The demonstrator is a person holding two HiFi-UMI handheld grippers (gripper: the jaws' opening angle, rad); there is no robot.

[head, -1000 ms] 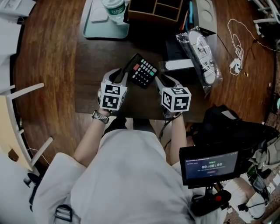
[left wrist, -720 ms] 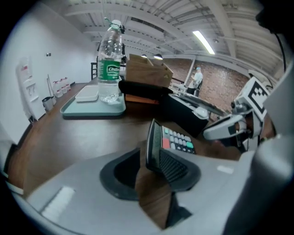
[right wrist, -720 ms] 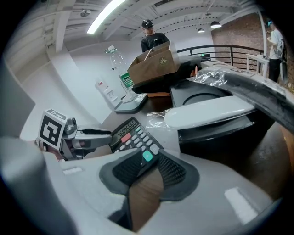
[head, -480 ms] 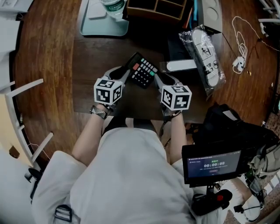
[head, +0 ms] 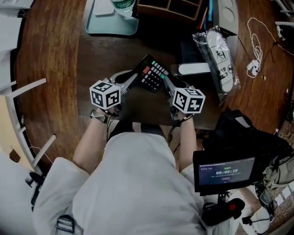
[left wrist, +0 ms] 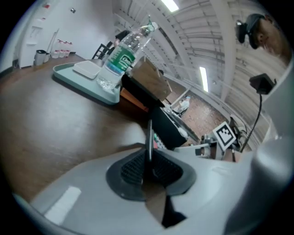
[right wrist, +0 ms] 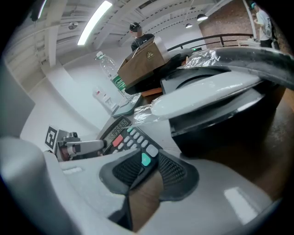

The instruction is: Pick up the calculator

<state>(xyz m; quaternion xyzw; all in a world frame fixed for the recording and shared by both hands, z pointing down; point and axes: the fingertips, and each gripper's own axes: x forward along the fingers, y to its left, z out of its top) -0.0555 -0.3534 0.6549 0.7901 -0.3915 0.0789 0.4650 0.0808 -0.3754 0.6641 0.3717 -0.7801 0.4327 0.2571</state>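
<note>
The black calculator (head: pixel 152 75), with grey, red and green keys, is tilted above the dark desk mat (head: pixel 105 59) between my two grippers. My left gripper (head: pixel 134 78) has just been closing its jaws. In the left gripper view the calculator (left wrist: pixel 149 133) stands edge-on between that gripper's pads (left wrist: pixel 133 167), which press on its thin edge. My right gripper (head: pixel 166 81) is shut on the calculator's other end. In the right gripper view a corner of the calculator (right wrist: pixel 131 137) with a green key sits between the right gripper's pads (right wrist: pixel 172 172).
A teal tray (head: pixel 98 27) with a water bottle (head: pixel 121 5) lies at the back left, beside a wooden organiser (head: pixel 170 9). A bagged white device (head: pixel 220 55) and white earphones (head: pixel 255 46) lie to the right. A black bag (head: pixel 243 133) and a monitor (head: pixel 225 172) are at the near right.
The left gripper has rolled, and its marker cube has shifted left. The calculator and the right gripper have stayed almost in place.
</note>
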